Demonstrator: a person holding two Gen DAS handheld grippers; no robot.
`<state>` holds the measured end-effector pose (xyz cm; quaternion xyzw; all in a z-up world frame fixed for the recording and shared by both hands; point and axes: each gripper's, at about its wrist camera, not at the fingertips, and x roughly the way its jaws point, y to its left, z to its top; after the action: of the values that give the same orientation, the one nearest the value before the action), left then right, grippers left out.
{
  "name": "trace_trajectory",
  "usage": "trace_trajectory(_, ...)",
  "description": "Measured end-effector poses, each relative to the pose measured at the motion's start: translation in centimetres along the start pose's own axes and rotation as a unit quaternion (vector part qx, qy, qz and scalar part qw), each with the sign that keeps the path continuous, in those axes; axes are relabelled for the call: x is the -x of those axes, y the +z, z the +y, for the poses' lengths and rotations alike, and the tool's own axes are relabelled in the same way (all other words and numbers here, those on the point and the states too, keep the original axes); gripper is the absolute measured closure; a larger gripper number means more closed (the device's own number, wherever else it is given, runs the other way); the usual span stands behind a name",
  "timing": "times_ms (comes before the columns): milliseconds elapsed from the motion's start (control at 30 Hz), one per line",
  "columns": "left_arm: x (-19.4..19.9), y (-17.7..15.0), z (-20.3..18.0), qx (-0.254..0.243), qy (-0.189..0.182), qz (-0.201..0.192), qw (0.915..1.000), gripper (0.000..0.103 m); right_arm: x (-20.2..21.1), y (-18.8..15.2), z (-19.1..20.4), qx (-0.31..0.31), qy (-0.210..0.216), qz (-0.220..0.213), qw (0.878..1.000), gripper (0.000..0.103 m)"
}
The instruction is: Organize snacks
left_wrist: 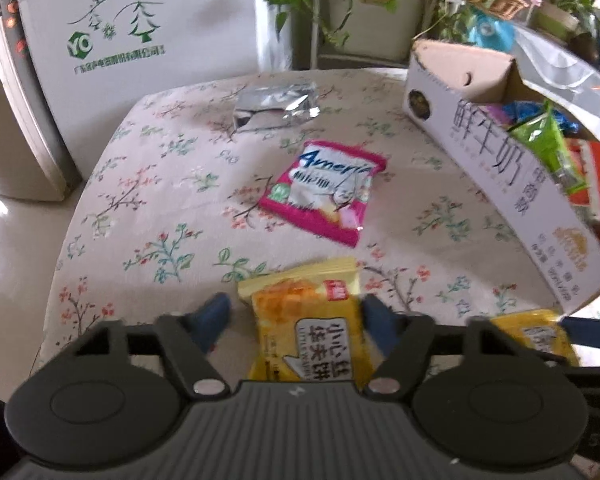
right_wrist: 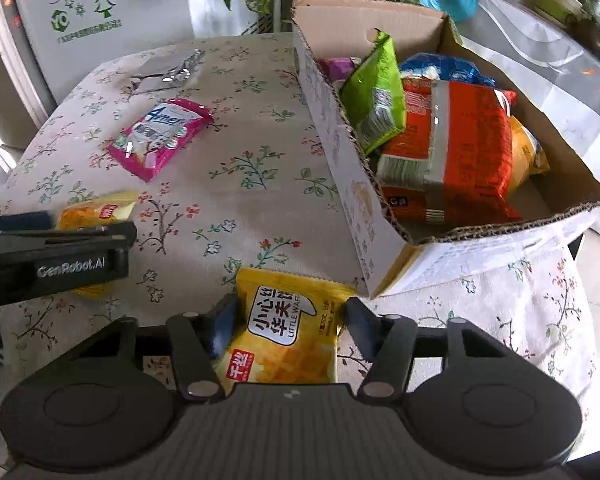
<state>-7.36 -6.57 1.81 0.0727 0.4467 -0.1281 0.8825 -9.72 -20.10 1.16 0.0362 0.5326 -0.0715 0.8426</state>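
Both tongs, left (left_wrist: 296,316) and right (right_wrist: 290,316), pinch yellow waffle packs (left_wrist: 308,336) (right_wrist: 288,328); we lift level, then drop them in the box (right_wrist: 340,168).

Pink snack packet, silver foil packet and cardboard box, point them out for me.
Pink snack packet (left_wrist: 327,192), left wrist view, centre of its front.
Silver foil packet (left_wrist: 275,106), left wrist view, middle of the foil.
Cardboard box (right_wrist: 332,128), right wrist view, near side wall.

Both tools (left_wrist: 296,320) (right_wrist: 290,320) angled down
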Motion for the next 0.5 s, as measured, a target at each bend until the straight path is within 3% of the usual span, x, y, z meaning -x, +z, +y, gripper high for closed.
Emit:
trace_trajectory(67, 0.2, -0.1, -0.1, -0.002, -0.002, -0.002, 1.0000, 0.043, 0.1, 0.1, 0.0, -0.003, 0.005, -0.001, 1.000, 0.042)
trace_trajectory(133, 0.4, -0.2, 0.1, 0.000, -0.003, -0.002, 1.0000, 0.052, 0.3, 0.2, -0.2, -0.013, 0.014, -0.004, 1.000, 0.043)
trace_trajectory(500, 2.4, -0.2, 1.5, 0.033, -0.010, -0.016, 0.9993, 0.053, 1.8, 1.0, -0.4, -0.037, 0.065, -0.036, 0.997, 0.047)
